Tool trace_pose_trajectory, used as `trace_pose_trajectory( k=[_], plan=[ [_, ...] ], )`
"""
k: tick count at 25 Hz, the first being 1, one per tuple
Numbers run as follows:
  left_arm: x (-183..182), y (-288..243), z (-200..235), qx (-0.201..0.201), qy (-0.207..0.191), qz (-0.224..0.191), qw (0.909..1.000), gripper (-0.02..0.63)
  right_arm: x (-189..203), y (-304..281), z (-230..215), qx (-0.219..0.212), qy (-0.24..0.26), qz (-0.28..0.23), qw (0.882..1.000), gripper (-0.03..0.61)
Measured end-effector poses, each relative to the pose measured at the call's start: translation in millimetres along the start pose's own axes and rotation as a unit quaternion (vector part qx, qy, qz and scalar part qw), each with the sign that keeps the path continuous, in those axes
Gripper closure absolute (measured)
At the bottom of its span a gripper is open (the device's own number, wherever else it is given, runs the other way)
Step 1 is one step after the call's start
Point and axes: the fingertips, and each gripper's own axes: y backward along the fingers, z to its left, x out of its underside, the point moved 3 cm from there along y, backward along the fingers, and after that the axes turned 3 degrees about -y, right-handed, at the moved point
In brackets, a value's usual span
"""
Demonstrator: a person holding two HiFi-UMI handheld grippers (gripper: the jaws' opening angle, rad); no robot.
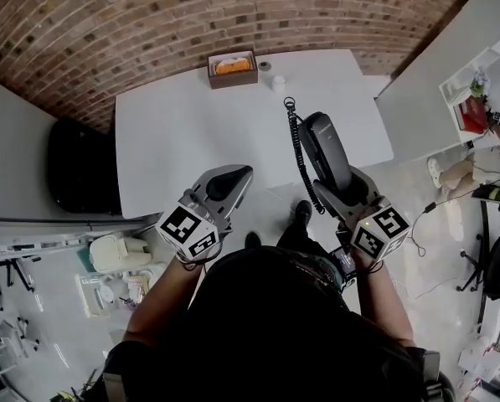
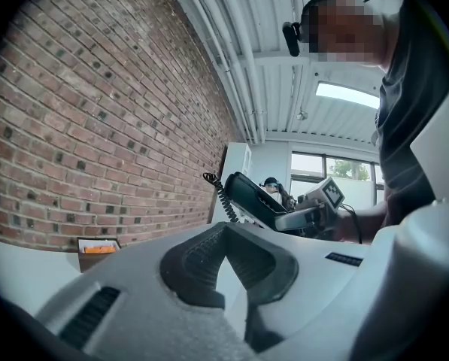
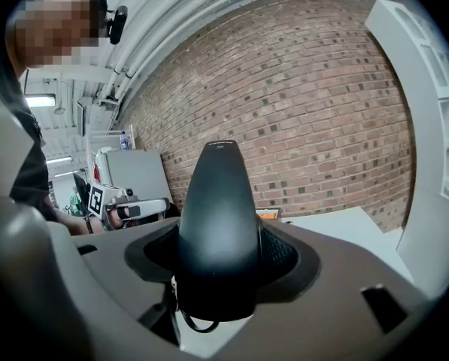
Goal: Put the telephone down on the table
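My right gripper (image 1: 348, 189) is shut on a black telephone handset (image 1: 325, 149), held above the near right part of the white table (image 1: 182, 132). Its coiled black cord (image 1: 298, 153) hangs along the handset's left side. In the right gripper view the handset (image 3: 218, 216) stands upright between the jaws and hides the gripper's (image 3: 218, 250) tips. My left gripper (image 1: 230, 180) hovers over the table's near edge, shut with nothing in it; its pads meet at the tip in the left gripper view (image 2: 224, 235), where the telephone (image 2: 250, 194) shows beyond.
A brown cardboard box (image 1: 233, 68) with orange contents sits at the table's far edge by the brick wall, beside a small white cup (image 1: 278, 82). A black object (image 1: 82, 170) stands left of the table. A grey partition (image 1: 451, 65) flanks the right.
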Motion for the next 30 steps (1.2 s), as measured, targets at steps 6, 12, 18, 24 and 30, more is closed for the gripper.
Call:
trace_pose_trajectory(
  k=[6,12,18,24,30],
  plan=[
    [-1.4,-27.5,13.3,-0.025,0.003,0.001,0.9997,0.606,-15.2,-12.1,-40.9,-0.013,0.004,0.001,1.000,0.311],
    [-5.1,-77.1,15.3,-0.044,-0.001,-0.001,0.9990,0.606,-35.8,-11.6,-98.9,-0.027,0.014,0.005,1.000,0.311],
    [-14.1,-145.7,15.5,-0.065,-0.008,-0.006,0.9978,0.606,-64.2,-9.7,-165.1,-0.052,0.026,0.010,0.998,0.311],
    [-13.4,-197.7,11.0,-0.096,-0.006,0.000,0.9953,0.606,-82.3,-5.7,-223.6,-0.082,0.031,0.018,0.996,0.311],
    [-12.1,-234.4,3.5,-0.111,-0.011,0.008,0.9937,0.606,-96.4,-6.2,-262.3,-0.098,0.032,0.014,0.995,0.311]
  ],
)
